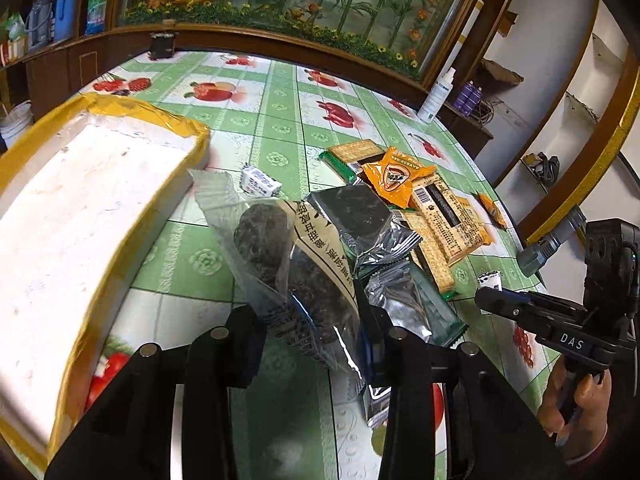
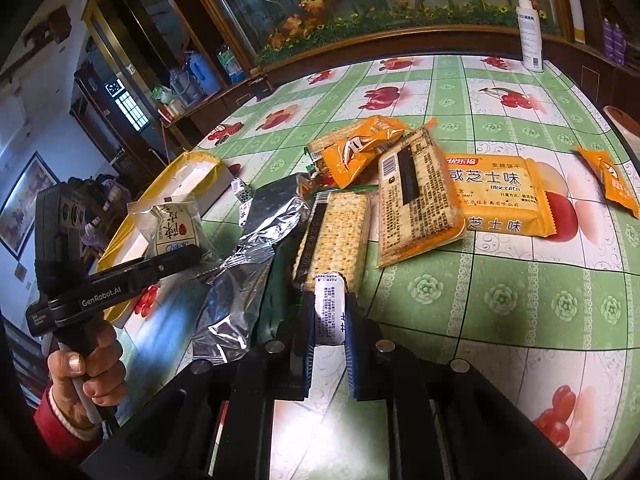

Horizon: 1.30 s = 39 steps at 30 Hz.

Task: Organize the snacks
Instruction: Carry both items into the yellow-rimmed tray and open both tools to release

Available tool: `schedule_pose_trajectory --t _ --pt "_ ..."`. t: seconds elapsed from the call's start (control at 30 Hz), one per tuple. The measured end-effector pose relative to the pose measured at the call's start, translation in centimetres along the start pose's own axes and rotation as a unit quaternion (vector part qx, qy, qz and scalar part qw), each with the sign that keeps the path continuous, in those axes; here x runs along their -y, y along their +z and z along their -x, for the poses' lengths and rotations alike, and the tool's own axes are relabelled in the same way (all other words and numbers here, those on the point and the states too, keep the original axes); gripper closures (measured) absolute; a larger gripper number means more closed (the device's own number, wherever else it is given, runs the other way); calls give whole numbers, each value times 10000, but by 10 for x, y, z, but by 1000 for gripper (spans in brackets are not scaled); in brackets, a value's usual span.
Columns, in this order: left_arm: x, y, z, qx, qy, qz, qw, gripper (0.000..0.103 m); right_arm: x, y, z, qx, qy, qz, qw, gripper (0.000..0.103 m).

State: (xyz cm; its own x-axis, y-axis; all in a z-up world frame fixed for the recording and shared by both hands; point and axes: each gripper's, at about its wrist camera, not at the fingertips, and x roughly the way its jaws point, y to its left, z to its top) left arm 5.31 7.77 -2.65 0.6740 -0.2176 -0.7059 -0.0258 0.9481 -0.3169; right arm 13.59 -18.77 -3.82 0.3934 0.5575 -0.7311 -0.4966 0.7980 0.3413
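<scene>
Both loaded: left gripper [image 1: 316, 328] pinching dark cake packet [image 1: 296, 264], right gripper [image 2: 329, 322] pinching small white candy [image 2: 329, 308]. Next, likely: carry to foam box [image 1: 80, 216], release.

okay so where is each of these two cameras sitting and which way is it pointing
Left wrist: on the left gripper, facing its clear-wrapped dark cake, the white foam box with yellow tape; right hand visible.
Right wrist: on the right gripper, facing its small white candy packet; left hand visible.
Shared: green fruit-print tablecloth, cracker packs.
</scene>
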Motion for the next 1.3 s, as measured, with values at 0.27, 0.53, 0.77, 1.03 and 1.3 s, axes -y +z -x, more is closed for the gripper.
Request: schedule_pose_trajectory --t 0.27,0.53,0.77,1.03,1.3 --pt "-8 -15 46 288 344 1 9990 68 -37 -3 2 -1 180 266 9995 90" --pt "-49 -21 88 533 1020 357 9927 68 -94 5 -12 -101 531 725 9959 90" --pt "-99 -21 103 616 1544 833 9826 68 -151 20 -42 -250 911 1076 9897 90" --pt "-130 -10 97 591 1825 1046 9758 68 -217 51 -96 -439 1317 1318 9815 90" --pt "-152 -8 79 392 1950 1119 9736 68 -263 64 -168 -847 1250 1562 9761 90"
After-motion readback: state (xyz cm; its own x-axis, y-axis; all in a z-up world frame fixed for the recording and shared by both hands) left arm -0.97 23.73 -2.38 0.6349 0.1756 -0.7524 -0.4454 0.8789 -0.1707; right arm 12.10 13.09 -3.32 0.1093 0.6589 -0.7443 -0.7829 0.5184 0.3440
